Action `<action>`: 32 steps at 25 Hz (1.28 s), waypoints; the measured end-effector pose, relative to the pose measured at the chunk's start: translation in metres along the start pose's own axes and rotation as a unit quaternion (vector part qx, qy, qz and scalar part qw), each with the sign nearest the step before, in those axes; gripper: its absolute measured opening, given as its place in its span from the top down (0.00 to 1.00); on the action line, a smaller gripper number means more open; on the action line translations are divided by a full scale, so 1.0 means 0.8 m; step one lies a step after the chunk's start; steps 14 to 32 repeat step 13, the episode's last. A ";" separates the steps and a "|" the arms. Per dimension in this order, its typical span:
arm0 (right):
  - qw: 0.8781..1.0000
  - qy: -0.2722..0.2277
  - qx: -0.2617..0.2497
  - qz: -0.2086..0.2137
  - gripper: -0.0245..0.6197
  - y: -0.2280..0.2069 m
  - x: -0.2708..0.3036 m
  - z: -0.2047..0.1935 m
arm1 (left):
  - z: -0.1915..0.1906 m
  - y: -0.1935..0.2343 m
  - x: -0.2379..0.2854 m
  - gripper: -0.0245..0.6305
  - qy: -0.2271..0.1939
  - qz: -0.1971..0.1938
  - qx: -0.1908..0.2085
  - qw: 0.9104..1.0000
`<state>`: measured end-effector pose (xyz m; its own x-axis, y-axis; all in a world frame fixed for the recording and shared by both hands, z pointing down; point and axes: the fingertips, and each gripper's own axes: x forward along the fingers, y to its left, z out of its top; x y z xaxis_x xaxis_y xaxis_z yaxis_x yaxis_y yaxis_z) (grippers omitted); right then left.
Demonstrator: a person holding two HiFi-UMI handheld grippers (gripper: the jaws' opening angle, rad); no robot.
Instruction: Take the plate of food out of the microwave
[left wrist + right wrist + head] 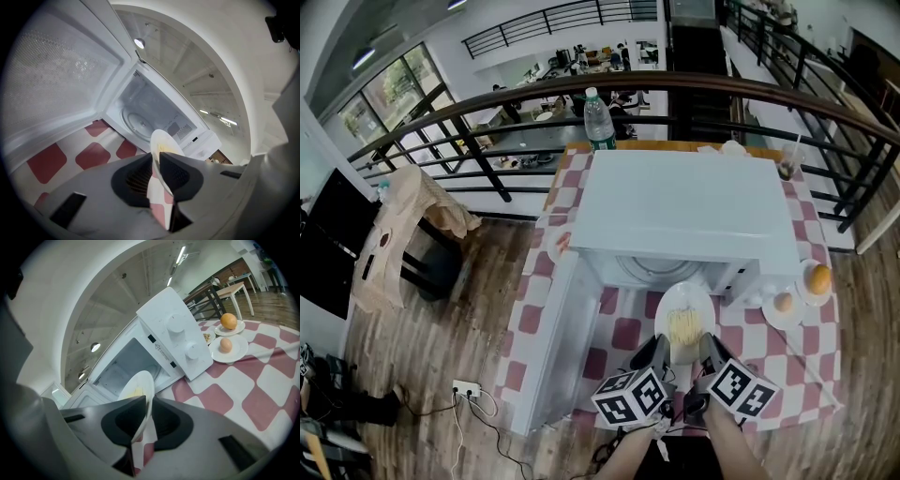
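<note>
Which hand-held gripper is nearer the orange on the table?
Right. The right hand-held gripper clamps the plate's edge on the orange's side; the left hand-held gripper clamps the far edge.

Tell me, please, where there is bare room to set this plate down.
Bare checked cloth lies before the microwave, between its open door and the two small plates. Beside the microwave's right front, those plates crowd the cloth.

The food point(683, 328) on the plate point(674, 298) is too small to identify

One microwave point(684, 202), one bottle point(598, 120), one noodle plate point(684, 305), two grippers point(657, 351) point(710, 350)
</note>
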<state>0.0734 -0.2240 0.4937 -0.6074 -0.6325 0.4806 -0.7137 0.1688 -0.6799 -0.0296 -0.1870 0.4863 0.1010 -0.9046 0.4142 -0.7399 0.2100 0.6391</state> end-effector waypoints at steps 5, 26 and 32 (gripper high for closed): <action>1.000 -0.001 0.001 -0.002 0.89 -0.001 0.002 0.001 | 0.001 0.000 0.002 0.87 0.001 -0.001 0.002 1.000; 1.000 -0.001 0.006 -0.008 0.89 -0.006 0.000 0.001 | -0.002 -0.002 0.005 0.87 0.007 -0.001 0.004 1.000; 1.000 -0.001 0.006 -0.008 0.89 -0.006 0.000 0.001 | -0.002 -0.002 0.005 0.87 0.007 -0.001 0.004 1.000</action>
